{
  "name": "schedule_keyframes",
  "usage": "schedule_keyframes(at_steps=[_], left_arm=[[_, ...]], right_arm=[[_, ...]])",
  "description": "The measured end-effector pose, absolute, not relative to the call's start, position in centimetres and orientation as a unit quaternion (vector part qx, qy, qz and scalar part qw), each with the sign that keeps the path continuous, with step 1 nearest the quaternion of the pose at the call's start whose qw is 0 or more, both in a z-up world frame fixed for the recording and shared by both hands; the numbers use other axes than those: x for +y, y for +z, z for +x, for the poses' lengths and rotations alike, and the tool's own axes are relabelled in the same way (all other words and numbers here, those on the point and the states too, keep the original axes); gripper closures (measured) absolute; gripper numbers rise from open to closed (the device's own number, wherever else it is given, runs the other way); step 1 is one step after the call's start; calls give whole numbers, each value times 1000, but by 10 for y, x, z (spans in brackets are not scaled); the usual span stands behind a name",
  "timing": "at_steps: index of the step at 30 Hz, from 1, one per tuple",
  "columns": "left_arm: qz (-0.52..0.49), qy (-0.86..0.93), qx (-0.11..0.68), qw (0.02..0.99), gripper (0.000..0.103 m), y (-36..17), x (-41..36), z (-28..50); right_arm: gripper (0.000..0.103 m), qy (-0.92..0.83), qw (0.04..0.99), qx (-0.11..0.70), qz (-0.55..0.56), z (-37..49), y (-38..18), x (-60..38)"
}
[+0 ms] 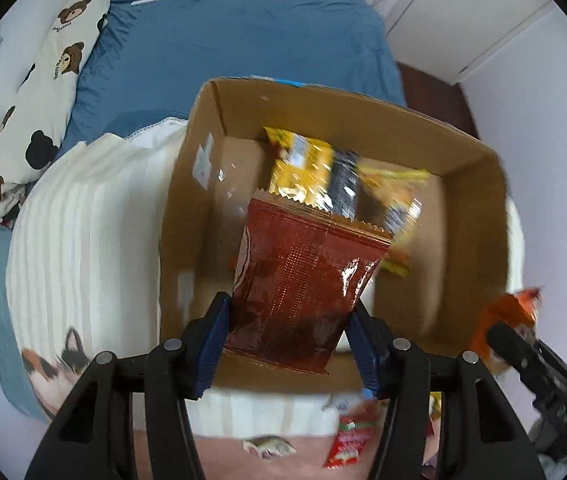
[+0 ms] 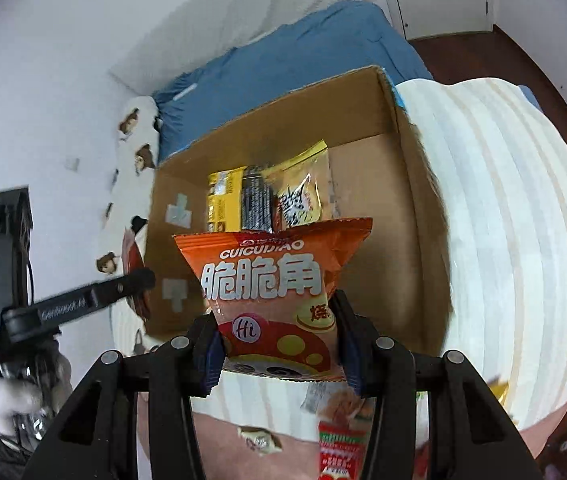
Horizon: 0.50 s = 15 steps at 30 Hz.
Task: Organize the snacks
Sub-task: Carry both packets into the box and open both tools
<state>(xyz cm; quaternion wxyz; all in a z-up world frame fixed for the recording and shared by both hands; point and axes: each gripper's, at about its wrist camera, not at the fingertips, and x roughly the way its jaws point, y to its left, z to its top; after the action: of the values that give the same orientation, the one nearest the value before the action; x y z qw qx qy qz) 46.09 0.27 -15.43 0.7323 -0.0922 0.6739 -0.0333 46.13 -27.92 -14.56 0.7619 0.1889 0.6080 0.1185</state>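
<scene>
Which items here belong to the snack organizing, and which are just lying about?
Job:
left gripper holding dark red snack packet
right gripper holding orange snack bag
cardboard box
yellow packets inside
loose red packet

Lying about:
bear-print pillow
blue bedsheet
striped white quilt

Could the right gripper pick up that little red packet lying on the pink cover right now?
Probably not yet. The right gripper is already shut on the orange snack bag, so its fingers are full. The red packet lies uncovered just below, within apparent reach once the bag is dropped.
</scene>
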Motion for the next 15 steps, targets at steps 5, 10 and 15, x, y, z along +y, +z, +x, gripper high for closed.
schedule_keyframes(at_steps=[5, 10, 15], left_arm=[[-71, -11, 691, 719, 49, -185, 8, 509], [-42, 6, 700, 712, 48, -210, 8, 538], [-15, 14, 712, 702, 48, -228, 10, 549]], right_arm=[[53, 104, 746, 634, 173, 497, -173, -274], [53, 99, 717, 668, 173, 508, -210, -266], [51, 83, 696, 698, 149, 509, -241, -259]])
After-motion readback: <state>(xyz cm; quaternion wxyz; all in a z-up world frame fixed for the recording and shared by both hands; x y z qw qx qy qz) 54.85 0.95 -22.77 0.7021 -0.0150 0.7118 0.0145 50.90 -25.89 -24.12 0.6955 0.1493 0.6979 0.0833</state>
